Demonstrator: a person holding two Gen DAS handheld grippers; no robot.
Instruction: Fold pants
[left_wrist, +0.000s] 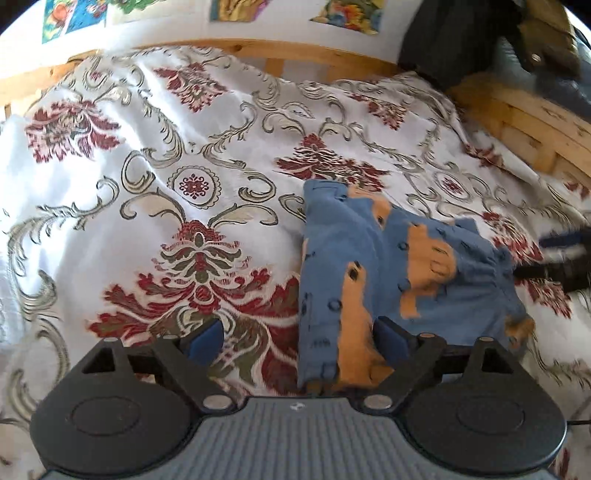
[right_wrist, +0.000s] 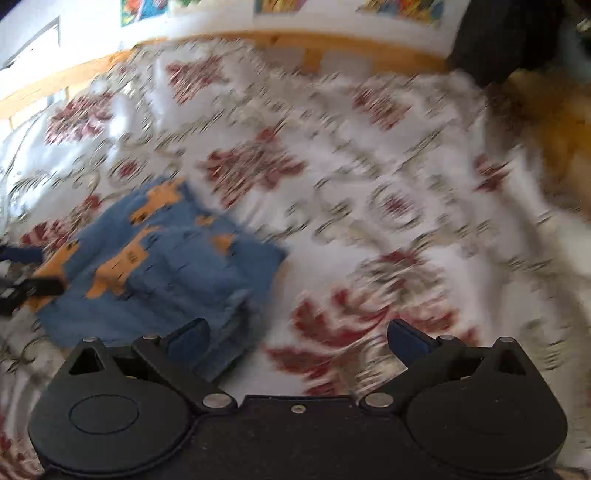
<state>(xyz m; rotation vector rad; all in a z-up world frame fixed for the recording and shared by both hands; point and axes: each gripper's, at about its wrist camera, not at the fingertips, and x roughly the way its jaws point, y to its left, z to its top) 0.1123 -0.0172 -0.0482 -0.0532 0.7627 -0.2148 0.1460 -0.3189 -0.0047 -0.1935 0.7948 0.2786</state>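
- The left gripper stands wide open and holds nothing. Its right finger lies over the near edge of the pants; its left finger sits over bare bedspread.
- The right gripper is spread just as wide and is also empty. Its left finger is at the near corner of the pants; its right finger is over the bedspread. This view is smeared by motion blur, so whether either finger touches cloth cannot be told.
- The pants, blue with orange patches, lie on the bedspread as a small, thick bundle. In the left view they run from 6 o'clock up toward centre and out to 3 o'clock; in the right view they sit at 8 to 9 o'clock.
- At 3 o'clock in the left view a dark blurred shape at the bundle's edge is probably the right gripper.
- Beyond the bedspread, a wooden bed frame runs across 12 o'clock, with bright pictures on the wall above it.
- Judged from the compact, layered shape, the folding looks nearly or wholly done, and both tools seem to have let go.
- The next move likely calls for either a last smoothing press on the top layer or simply drawing both tools clear without snagging an edge and spoiling the fold.
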